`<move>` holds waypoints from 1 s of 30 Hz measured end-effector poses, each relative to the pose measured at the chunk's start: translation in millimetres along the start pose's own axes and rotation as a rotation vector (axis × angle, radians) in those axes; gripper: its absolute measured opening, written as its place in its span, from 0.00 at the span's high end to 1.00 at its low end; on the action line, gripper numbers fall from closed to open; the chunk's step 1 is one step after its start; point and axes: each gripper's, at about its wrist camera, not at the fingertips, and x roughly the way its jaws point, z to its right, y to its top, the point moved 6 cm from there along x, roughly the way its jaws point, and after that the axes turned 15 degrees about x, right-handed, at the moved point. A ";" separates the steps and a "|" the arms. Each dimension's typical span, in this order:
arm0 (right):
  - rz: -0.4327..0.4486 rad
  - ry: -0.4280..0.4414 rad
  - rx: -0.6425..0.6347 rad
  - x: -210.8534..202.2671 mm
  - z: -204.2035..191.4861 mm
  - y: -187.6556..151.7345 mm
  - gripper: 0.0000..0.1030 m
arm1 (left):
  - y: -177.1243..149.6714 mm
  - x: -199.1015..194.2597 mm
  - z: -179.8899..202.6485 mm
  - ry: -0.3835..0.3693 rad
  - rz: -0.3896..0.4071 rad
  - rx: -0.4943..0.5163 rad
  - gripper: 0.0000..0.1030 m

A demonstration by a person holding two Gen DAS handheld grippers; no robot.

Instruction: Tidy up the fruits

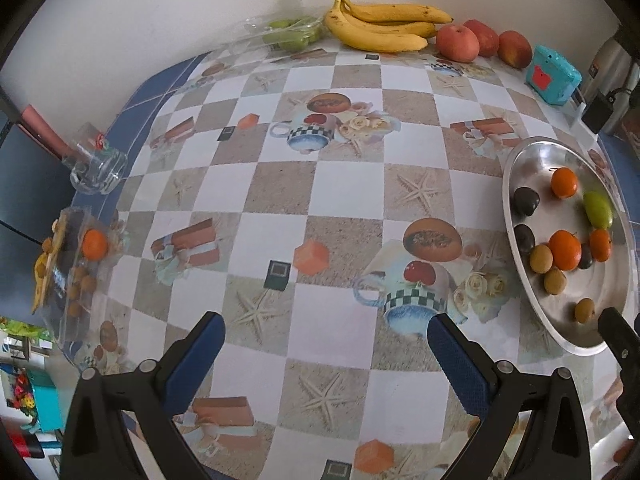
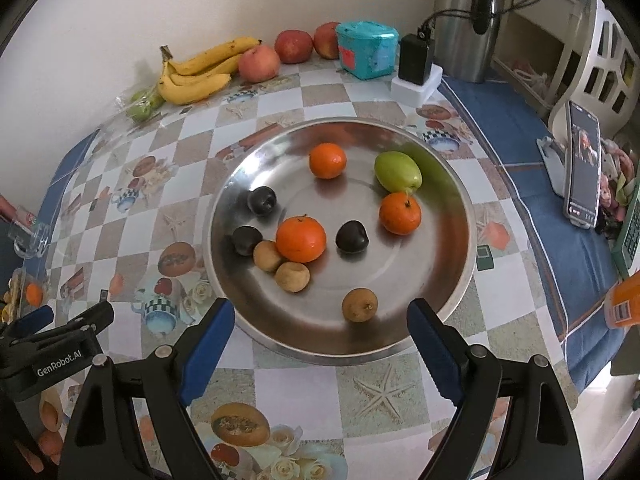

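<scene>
The left gripper (image 1: 326, 344) hovers over the checkered tablecloth (image 1: 344, 184), fingers spread, holding nothing; the right gripper (image 2: 322, 332) hangs spread at the near rim of the steel plate (image 2: 456, 248) holding tangerines (image 2: 301, 239), dark plums (image 2: 351, 237) and longans (image 2: 359, 304).

Round tray (image 2: 452, 184) seen as polished metal, mirror-glossy, fruit reflected in it; tabletop (image 1: 340, 184) covered with smooth printed sheet, faint sheen; blue cloth (image 2: 512, 136) matt, woven; jug (image 2: 460, 20) brushed steel, satin; clear containers (image 1: 98, 164) glossy plastic; tool fingers (image 2: 208, 344) padded in blue textured rubber, arms matt black plastic; oranges (image 2: 301, 239) finely dimpled, slight shine; dark plums (image 2: 352, 237) smooth, glossy; brown fruits (image 2: 359, 305) dull, rough-skinned.
</scene>
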 end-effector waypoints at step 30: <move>0.070 -0.035 -0.053 -18.3 -7.0 0.5 0.14 | -3.2 -23.6 -2.1 -0.002 0.127 0.002 0.01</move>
